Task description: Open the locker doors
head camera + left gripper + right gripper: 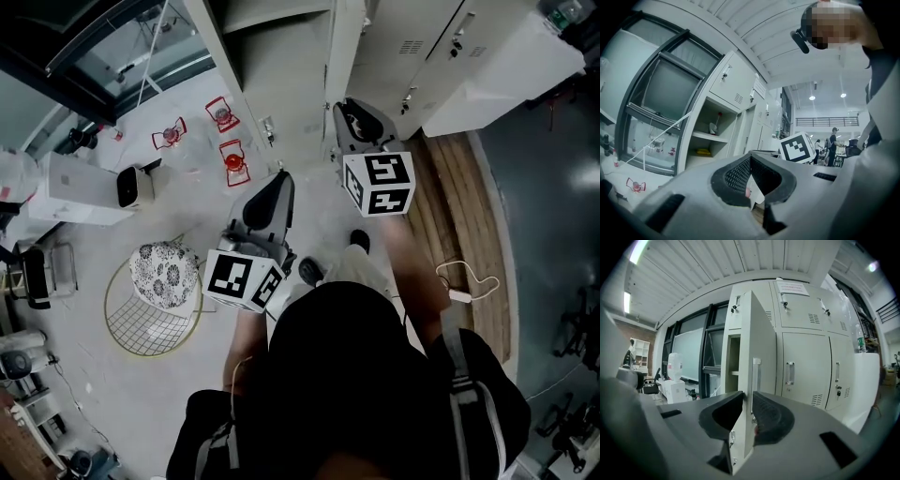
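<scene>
A bank of pale grey lockers (806, 366) stands ahead, most doors closed. One tall locker door (759, 348) is swung out edge-on towards me, its bar handle (755, 380) on the right face. My right gripper (749, 397) has its jaws on either side of that door's edge, the pads pressed against both faces. From above, the right gripper (349, 117) meets the door (344, 56). My left gripper (278, 183) hangs lower and to the left, away from the lockers. Its jaws (750, 159) are shut on nothing. An open compartment (712, 136) with shelves shows beyond it.
A round wire basket (150, 319) with a patterned cushion (165, 272) stands on the floor at the left. Nearby are small red wire stands (232, 161) and a white appliance (133, 187). A wooden platform (459, 216) runs under the lockers, with a cable (469, 281) beside it.
</scene>
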Demonstrator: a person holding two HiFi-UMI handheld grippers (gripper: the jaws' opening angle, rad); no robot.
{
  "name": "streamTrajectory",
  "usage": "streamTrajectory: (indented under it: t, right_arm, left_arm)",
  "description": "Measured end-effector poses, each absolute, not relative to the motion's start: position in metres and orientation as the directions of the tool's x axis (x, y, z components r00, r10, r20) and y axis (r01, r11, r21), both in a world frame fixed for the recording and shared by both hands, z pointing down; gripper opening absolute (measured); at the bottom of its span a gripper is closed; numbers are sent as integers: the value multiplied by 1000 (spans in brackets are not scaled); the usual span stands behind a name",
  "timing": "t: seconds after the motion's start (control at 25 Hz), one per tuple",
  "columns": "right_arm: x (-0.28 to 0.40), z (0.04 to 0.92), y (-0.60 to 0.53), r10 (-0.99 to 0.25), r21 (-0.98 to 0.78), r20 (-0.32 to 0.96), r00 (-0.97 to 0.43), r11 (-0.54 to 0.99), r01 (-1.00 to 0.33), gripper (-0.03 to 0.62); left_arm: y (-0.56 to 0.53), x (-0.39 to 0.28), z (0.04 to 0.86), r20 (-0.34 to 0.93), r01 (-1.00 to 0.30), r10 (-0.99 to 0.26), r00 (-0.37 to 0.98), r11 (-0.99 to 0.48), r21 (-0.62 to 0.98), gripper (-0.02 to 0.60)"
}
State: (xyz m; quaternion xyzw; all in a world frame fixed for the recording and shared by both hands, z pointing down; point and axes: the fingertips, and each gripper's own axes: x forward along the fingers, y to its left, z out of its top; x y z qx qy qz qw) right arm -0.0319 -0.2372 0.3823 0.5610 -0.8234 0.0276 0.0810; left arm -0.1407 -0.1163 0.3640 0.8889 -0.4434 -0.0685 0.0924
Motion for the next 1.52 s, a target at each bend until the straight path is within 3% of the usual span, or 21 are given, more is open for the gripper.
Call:
streamTrajectory:
  t: [0.8, 1.52]
  right_arm:
    - [38, 385, -235, -897, -40, 184, -402, 402, -915, 41]
    - [103, 379, -242, -895, -83, 168, -414, 405, -910, 37]
  left_arm:
    - [-130, -62, 345, -49, -768, -790, 612, -608, 201, 18]
    - [-95, -34, 341, -24, -854, -873, 488, -483, 196, 17]
